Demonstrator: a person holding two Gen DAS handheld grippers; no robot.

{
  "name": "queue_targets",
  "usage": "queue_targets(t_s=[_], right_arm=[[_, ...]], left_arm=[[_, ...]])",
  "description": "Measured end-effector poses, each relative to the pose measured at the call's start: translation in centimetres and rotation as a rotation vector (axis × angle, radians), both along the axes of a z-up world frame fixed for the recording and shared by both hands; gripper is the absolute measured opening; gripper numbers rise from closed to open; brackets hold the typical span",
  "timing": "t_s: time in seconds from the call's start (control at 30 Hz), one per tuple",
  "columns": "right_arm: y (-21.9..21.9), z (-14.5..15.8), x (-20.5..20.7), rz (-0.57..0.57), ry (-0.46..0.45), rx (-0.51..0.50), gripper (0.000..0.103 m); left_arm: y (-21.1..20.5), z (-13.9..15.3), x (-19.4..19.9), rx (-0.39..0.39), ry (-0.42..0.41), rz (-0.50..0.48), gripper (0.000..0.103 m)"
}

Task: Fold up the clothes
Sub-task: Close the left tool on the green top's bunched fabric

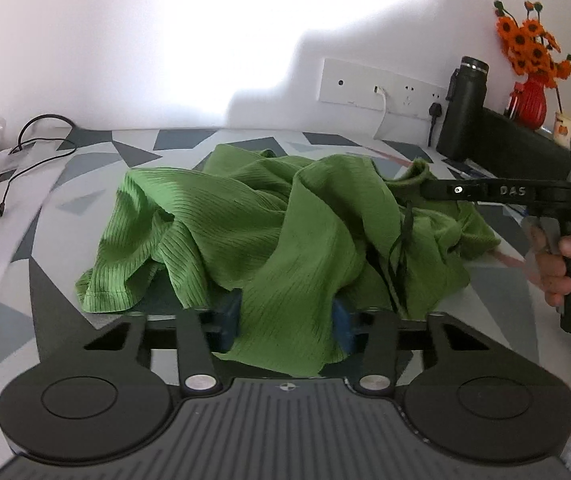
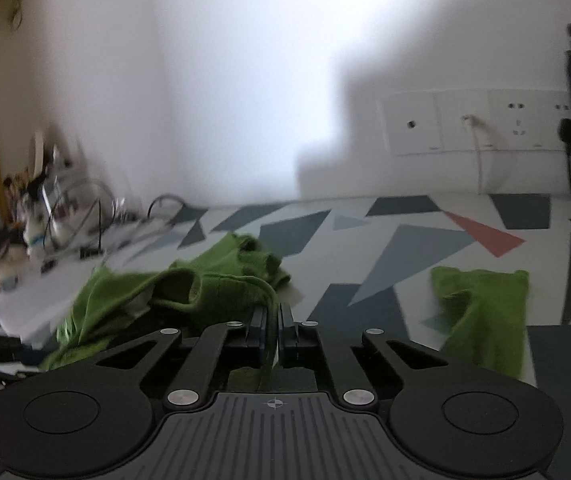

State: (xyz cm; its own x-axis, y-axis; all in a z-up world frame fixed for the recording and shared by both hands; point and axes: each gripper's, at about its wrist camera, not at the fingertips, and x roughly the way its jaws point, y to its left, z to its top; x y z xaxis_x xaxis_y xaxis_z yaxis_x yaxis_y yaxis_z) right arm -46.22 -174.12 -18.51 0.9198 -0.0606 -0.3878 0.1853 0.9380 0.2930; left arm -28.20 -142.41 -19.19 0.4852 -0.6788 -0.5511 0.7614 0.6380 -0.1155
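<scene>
A: From the left wrist, what lies ahead?

B: A green ribbed knit garment, rumpled in soft folds on the tabletop, whose surface is printed with grey, dark and pale triangles. One fold hangs down between the blue pads of the left claw, which stands fairly wide with the cloth filling the gap; I cannot tell whether the pads press on it.

A: And the other tool?

B: The right claw reaches in from the right as a flat black bar, its tip at a raised edge of the garment. A hand grips its handle. Behind stand a matte black cylindrical bottle and a red vase of orange flowers.

A: From the right wrist?

B: The right claw is nearly closed, pinching a thin rolled hem of the garment. Another green piece lies to the right, with bare tabletop between. A white socket panel sits on the smooth wall.
</scene>
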Motion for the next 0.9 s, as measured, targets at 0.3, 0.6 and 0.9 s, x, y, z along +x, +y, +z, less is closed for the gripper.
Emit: queue_targets(t_s=[0.3, 0.6, 0.9], right_arm=[[-1.8, 1.2, -2.7, -0.019, -0.045, 0.031, 0.006], [0.7, -1.5, 0.3, 0.105, 0.087, 0.041, 0.042], [1.2, 2.4, -1.2, 0.005, -0.103, -0.017, 0.002]], left_arm=[[0.8, 1.9, -0.6, -0.009, -0.102, 0.028, 0.018], [2.5, 3.3, -0.8, -0.083, -0.138, 0.038, 0.014], [5.0, 6.3, -1.3, -0.16, -0.224, 0.071, 0.011]])
